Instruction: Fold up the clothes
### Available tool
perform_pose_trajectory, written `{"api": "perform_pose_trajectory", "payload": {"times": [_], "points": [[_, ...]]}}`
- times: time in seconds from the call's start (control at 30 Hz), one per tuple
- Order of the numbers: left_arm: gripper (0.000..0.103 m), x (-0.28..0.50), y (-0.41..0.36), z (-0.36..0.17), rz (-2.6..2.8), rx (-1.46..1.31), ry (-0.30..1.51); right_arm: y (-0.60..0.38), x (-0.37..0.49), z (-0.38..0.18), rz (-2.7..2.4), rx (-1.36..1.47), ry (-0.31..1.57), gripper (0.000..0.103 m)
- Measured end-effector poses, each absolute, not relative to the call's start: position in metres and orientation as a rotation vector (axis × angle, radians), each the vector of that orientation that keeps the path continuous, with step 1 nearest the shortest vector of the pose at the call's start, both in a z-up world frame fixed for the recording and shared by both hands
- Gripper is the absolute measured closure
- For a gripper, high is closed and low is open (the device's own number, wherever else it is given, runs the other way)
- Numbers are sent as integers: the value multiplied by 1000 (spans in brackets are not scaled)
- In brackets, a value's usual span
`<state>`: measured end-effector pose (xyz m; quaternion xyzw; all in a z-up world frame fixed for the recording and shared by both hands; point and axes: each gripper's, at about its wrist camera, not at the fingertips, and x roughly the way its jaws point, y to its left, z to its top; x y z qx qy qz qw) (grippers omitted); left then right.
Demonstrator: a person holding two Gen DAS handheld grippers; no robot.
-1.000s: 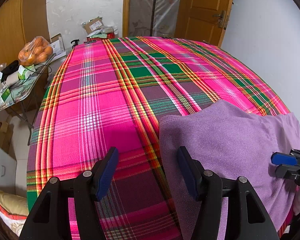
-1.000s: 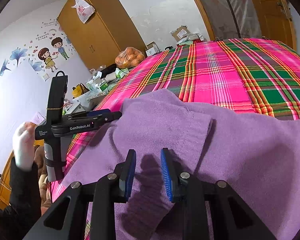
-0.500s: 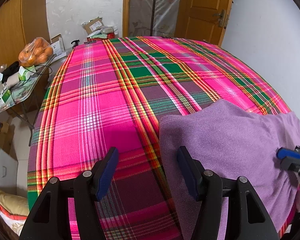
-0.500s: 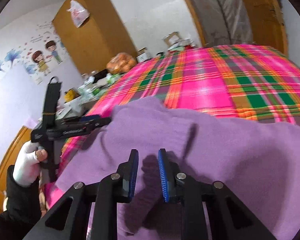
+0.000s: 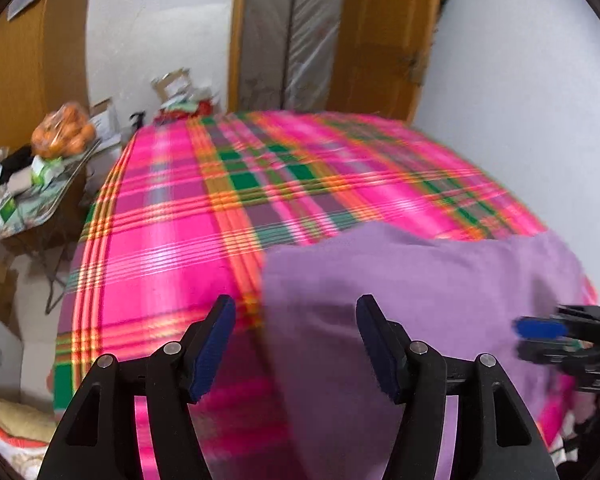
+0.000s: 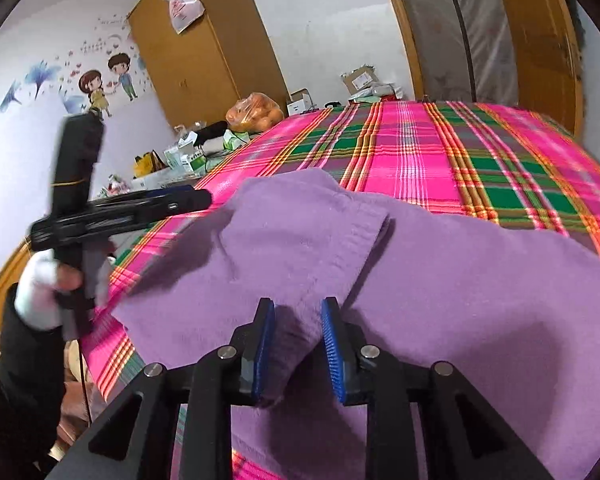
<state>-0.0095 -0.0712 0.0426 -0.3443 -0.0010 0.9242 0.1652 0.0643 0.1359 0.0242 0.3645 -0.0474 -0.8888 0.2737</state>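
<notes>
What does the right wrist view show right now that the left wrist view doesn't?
Right wrist only: a folded sleeve cuff of the purple sweater between the opening right tongs, the hand gripping the left tongs, and cartoon wall stickers.

Left wrist only: the left tongs' wide-open jaws above the sweater's left edge.

Both: the sweater on the plaid bedspread, the bag of oranges, and the wardrobe.

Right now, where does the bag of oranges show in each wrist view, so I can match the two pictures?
Left wrist view: the bag of oranges sits at the far left, on the cluttered side table beside the bed.
Right wrist view: the bag is upper centre, just past the bed's far left corner.
Shared landmark: the purple sweater on the plaid bedspread.
</notes>
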Motion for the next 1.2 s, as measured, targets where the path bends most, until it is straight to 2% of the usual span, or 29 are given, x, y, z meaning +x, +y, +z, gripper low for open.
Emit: {"api": "perform_pose_trajectory", "payload": {"times": [0.17, 0.33, 0.7, 0.77, 0.87, 1.0, 1.1, 1.2], "points": [[38, 21, -36, 43, 2550, -925, -2, 171, 71, 25, -2459, 991, -203, 77], [38, 25, -12, 28, 2526, -974, 31, 254, 79, 18, -2621, 1052, -455, 77], [38, 29, 18, 15, 2556, -1039, 113, 418, 123, 16, -3033, 1040, -720, 76], [38, 31, 21, 16, 2573, -1031, 123, 456, 138, 15, -3093, 1001, -890, 76], [38, 32, 23, 16, 2561, -1033, 111, 506, 158, 9, -3097, 929, -1185, 68], [38, 27, 20, 14, 2543, -1052, 74, 559, 171, -19, -2806, 877, -1621, 59], [38, 26, 19, 13, 2538, -1060, 47, 576, 163, -46, -2533, 889, -1825, 56], [38, 27, 23, 13, 2552, -1064, 74, 584, 155, -61, -2407, 873, -1916, 52]]}}
